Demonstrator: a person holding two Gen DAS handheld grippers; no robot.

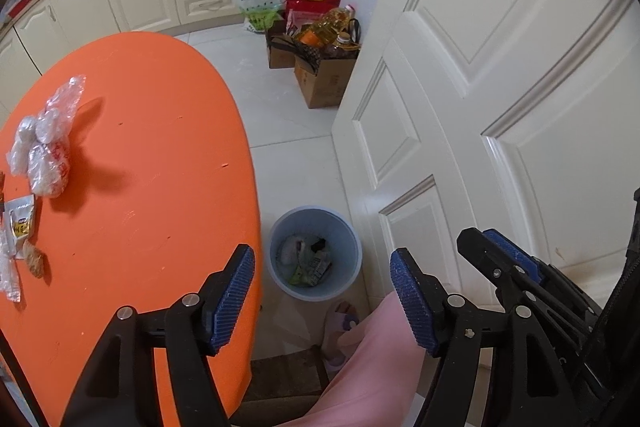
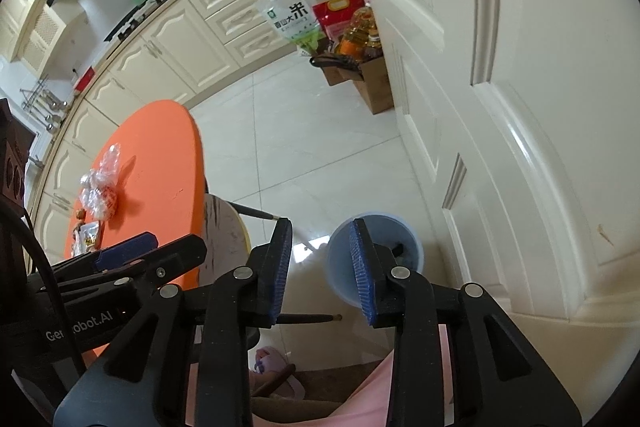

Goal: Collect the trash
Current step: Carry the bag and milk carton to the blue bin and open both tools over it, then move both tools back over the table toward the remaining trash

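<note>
The left gripper [image 1: 322,293] is spread wide with nothing in it, above the blue bin [image 1: 352,247] on the floor. The right gripper [image 2: 322,271] is parted a little, empty. Plastic trash [image 1: 44,143] is left at 9 o'clock on the orange desk [image 1: 160,147], whose round edge is just beside the bin. The white door [image 1: 500,107] is close at 3 o'clock.

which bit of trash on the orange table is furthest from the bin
The crumpled clear plastic bag, far up the orange table. The small snack packet and scraps beside it lie lower down the table, nearer the blue bin.
</note>
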